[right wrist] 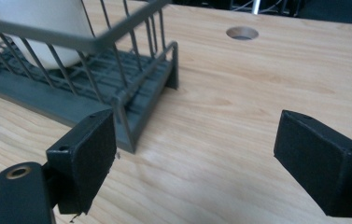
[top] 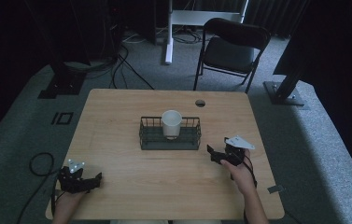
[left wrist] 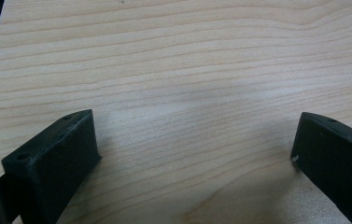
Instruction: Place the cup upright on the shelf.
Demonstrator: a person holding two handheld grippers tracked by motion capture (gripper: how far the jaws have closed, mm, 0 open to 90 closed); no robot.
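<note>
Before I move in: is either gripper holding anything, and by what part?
Nothing is held. Left gripper and right gripper are open and empty; the cup stands in the basket.

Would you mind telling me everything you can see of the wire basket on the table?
The wire basket is dark grey, low and rectangular, with thin upright bars joined by a top rail and a slatted floor; it looks like coated metal. It sits flat near the middle of the wooden table. A white cup stands upright inside it, toward the back. The right gripper hovers open just off its near right corner, not touching it.
</note>
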